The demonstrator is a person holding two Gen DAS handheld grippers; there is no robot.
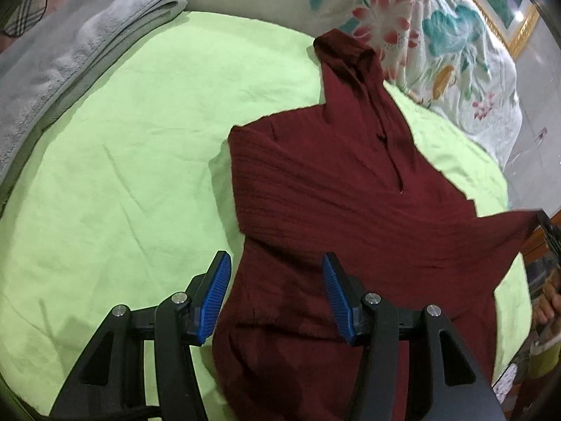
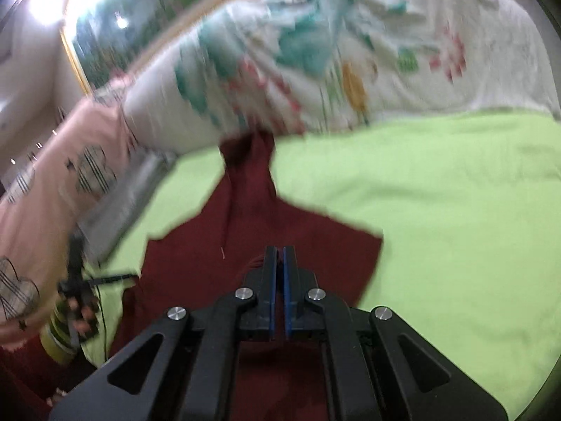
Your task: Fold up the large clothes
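Observation:
A dark red ribbed knit garment [image 1: 336,189] lies on a light green sheet [image 1: 122,175], one sleeve stretched toward the far pillows. My left gripper [image 1: 277,273] is open, its blue pads either side of the garment's near part, holding nothing. In the left wrist view my right gripper [image 1: 547,228] shows at the right edge, pulling a corner of the garment taut. In the right wrist view my right gripper [image 2: 279,256] is shut on a fold of the red garment [image 2: 252,231]. That view is blurred.
A folded grey blanket [image 1: 63,59] lies along the far left of the bed. A floral quilt [image 1: 438,35] is heaped at the far side, also in the right wrist view [image 2: 350,52]. The person's pink sleeve [image 2: 63,182] is at the left.

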